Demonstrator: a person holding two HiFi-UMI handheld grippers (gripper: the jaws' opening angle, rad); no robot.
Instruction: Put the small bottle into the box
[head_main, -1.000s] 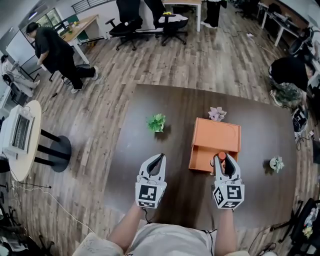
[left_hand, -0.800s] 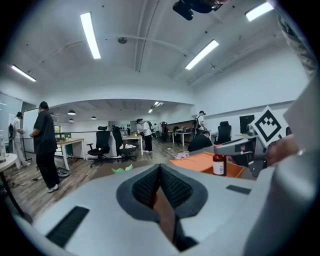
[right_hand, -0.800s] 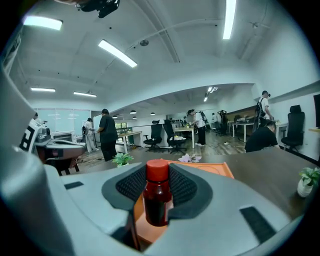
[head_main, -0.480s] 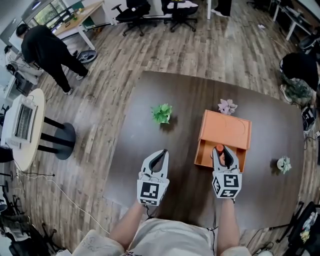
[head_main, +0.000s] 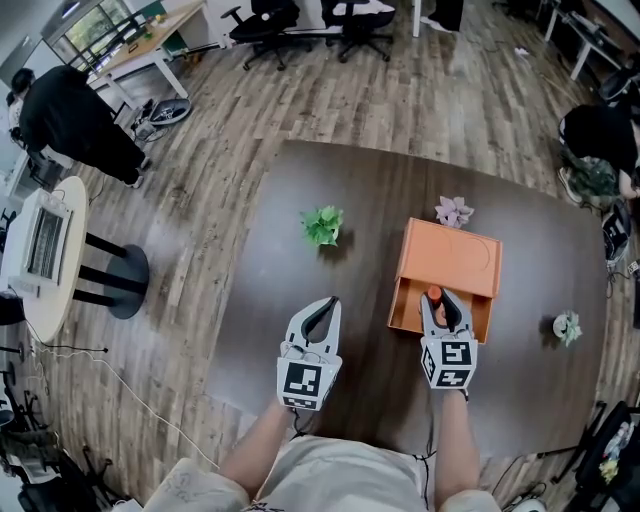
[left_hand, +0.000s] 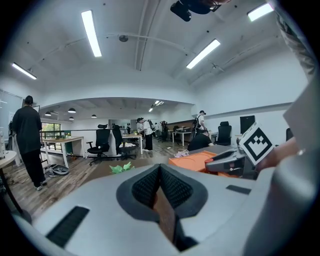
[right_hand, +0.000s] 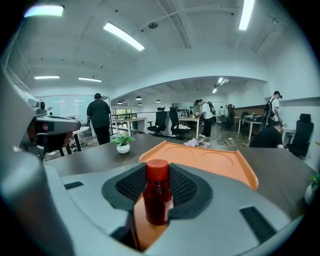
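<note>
One small bottle (right_hand: 157, 200) clamped in right tool (head_main: 443, 300), past near edge of box (head_main: 455, 250); left tool (head_main: 322, 308) closed

The small bottle (right_hand: 157, 200) is dark red, the box (head_main: 450, 255) orange, the table (head_main: 350, 210) dark brown.

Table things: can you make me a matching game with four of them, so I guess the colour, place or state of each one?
Things:
1. small bottle
2. box
3. green plant
4. left gripper

Clues:
A. orange
B. shut, with nothing in it
C. held in the right gripper
D. stands to the left of the box

Right pairs: 1-C, 2-A, 3-D, 4-B
</note>
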